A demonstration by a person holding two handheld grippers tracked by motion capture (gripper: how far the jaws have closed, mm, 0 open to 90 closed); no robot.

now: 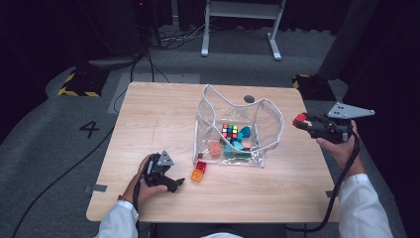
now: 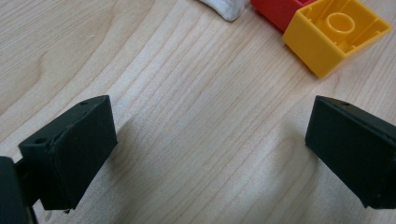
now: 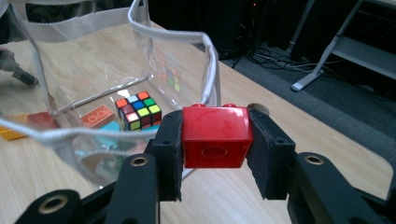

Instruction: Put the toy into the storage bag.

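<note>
Glossy red plastic building brick, two studs on top and a round moulded mark on its facing side, pinched between the jaws of the right gripper, pads pressed on its two sides. From the high view the brick sits in the air at the right edge of the table, just right of the clear plastic pouch with white trim and about level with its rim. Right hand holds that gripper from the near right, pointing left toward the pouch, grey three-cornered plate on top, black cable trailing down the white sleeve.

Pouch stands open mid-table. Inside: multicoloured puzzle cube, orange brick, teal pieces.

Left gripper low at the near left of the table, held by the left hand, jaws spread wide and holding nothing, bare wood between them. Just beyond it, touching each other near the pouch's near-left corner, a yellow-orange hollow plastic brick lying open side up and a second red brick.

Surface is a light wood-grain tabletop. Grey carpet floor with a painted "4", black cables, yellow-black hazard blocks, white desk frame at far side, dark surroundings.
</note>
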